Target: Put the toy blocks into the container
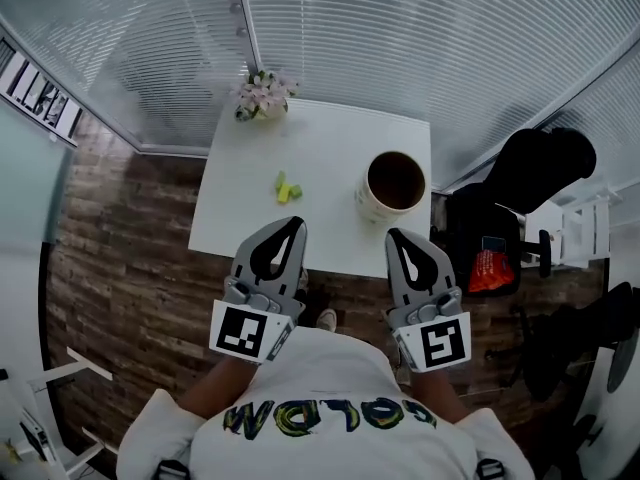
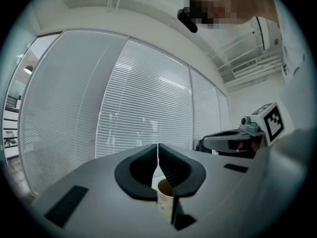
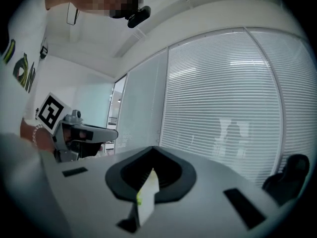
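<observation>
The only writing in sight is the lettering across the person's white shirt (image 1: pixel 330 413), dark letters edged in yellow-green. From above it runs upside down. It may begin "GOLD", but I can't read it for sure. Each gripper carries a marker cube (image 1: pixel 247 330) with a black-and-white square pattern and no words.

The white table (image 1: pixel 330 138) stands against the blinds (image 1: pixel 420 38), and its near edge lies just ahead of both sets of fingertips. Both grippers are over the wooden floor (image 1: pixel 130 238), short of the tabletop. Flowers (image 1: pixel 262 96) fill the far left corner. A black chair (image 1: pixel 540 168) crowds the table's right side, while the left side has open floor.

The blocks (image 1: pixel 288 189), a small yellow-green cluster, lie left of the table's middle with bare tabletop all round them. The container (image 1: pixel 397 183), a pale round cup that looks dark inside, sits to their right, close to the right edge and apart from them.

The left gripper (image 1: pixel 297 226) has its jaws pressed together with nothing between them. It points across the near edge roughly toward the blocks, which lie well ahead of its tips. The right gripper (image 1: pixel 393 234) is likewise closed and empty, lined up with the container, which stands beyond the table edge in front of it. The two grippers are side by side and apart.
</observation>
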The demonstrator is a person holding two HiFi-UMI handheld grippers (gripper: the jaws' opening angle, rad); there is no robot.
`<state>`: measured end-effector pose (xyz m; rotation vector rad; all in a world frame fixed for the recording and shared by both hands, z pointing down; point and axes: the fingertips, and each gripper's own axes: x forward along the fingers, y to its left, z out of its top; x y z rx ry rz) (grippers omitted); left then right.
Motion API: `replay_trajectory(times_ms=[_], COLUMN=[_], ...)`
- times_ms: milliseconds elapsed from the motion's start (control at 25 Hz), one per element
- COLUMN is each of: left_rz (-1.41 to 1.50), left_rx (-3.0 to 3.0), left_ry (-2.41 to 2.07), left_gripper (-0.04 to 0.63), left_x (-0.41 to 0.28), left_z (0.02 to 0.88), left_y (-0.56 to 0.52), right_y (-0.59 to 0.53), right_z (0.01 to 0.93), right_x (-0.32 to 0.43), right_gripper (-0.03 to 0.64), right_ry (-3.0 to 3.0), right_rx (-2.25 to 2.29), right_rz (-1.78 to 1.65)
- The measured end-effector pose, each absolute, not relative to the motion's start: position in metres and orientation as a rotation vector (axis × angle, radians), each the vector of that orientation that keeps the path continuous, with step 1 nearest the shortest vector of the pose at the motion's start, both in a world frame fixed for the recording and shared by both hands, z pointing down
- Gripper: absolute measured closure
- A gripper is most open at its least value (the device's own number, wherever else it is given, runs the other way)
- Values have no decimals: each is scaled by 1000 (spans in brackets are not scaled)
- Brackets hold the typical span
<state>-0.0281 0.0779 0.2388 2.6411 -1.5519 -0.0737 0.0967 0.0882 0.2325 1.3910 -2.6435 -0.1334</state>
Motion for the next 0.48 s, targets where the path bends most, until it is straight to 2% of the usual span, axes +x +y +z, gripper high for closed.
replay_trajectory(times_ms=[480], left_rz=[-100], left_rx=[2664], left_ry=[-1521], left_gripper=[577], left_x=[-90], left_z=[233], left_y=[-14], right_y=[-2], right_z=[222], right_x=[39], right_gripper=[609], right_ry=[-2611], right_rx=[1429], right_rz=[-179])
